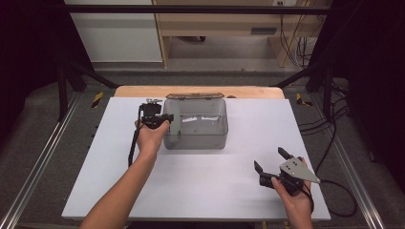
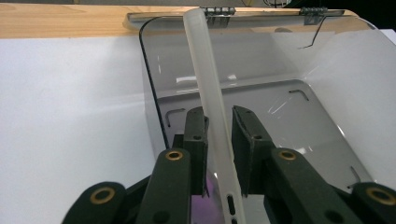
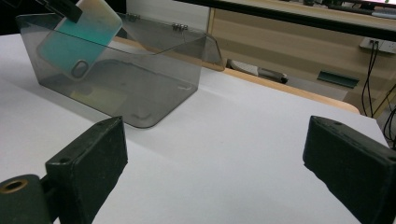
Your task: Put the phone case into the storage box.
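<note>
A translucent phone case (image 1: 175, 119) stands tilted inside a clear grey plastic box (image 1: 200, 136) at the back middle of the white table. My left gripper (image 1: 168, 119) is at the box's left end, shut on the case. In the left gripper view the case (image 2: 212, 93) runs edge-on between the two black jaws (image 2: 218, 114), over the box's floor (image 2: 280, 116). In the right gripper view the case (image 3: 77, 39) looks teal through the box wall (image 3: 140, 88), with a dark jaw of the left gripper (image 3: 65, 7) on its top. My right gripper (image 1: 270, 159) rests open near the front right, holding nothing (image 3: 215, 154).
The box's hinged lid (image 1: 195, 96) lies open toward the back. A wooden strip (image 1: 138, 90) borders the table's far edge. A black cable (image 1: 133, 143) trails from the left gripper along the table. Bare white table (image 1: 215, 191) lies between the two hands.
</note>
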A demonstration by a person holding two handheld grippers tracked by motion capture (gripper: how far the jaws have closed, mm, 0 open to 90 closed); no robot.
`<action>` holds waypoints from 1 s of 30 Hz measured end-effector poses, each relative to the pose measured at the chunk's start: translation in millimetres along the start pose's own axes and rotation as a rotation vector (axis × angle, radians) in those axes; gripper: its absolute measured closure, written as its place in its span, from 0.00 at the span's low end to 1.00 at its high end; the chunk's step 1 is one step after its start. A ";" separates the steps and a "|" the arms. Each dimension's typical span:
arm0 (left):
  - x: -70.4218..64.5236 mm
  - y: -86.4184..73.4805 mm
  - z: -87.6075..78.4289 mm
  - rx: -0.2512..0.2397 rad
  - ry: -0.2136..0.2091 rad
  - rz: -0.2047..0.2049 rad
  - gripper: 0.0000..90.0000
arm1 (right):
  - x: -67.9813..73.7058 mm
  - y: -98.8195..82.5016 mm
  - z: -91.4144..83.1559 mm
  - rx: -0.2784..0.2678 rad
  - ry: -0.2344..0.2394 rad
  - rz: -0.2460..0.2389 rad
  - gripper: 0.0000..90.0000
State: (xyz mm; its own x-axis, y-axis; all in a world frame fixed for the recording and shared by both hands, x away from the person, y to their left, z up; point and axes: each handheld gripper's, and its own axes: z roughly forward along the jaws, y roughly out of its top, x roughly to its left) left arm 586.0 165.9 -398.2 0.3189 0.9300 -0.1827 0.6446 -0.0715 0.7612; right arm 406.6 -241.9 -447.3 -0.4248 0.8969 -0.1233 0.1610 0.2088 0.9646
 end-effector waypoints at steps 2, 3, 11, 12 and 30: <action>0.5 0.1 0.7 -0.001 0.005 0.006 0.84 | 0.1 -0.1 0.1 0.001 0.001 0.001 0.08; 0.6 0.2 1.1 -0.002 0.006 0.007 0.84 | 0.1 -0.1 0.2 0.001 0.001 0.001 0.08; -0.3 0.4 3.1 -0.010 0.015 0.025 0.83 | 0.3 -0.5 0.5 0.009 0.001 0.003 0.07; 0.0 0.5 3.5 -0.010 0.014 0.025 0.83 | 0.1 -0.6 0.6 0.010 0.002 0.004 0.07; -0.5 1.0 3.0 -0.014 -0.003 0.007 0.85 | 1.0 -1.2 1.9 0.021 0.010 0.006 0.07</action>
State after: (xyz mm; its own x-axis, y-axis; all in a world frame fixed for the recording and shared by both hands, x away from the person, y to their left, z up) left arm 588.5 164.3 -399.2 0.3253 0.9285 -0.1791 0.6326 -0.0729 0.7711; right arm 407.6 -240.5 -449.0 -0.4324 0.8943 -0.1147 0.1821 0.2112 0.9603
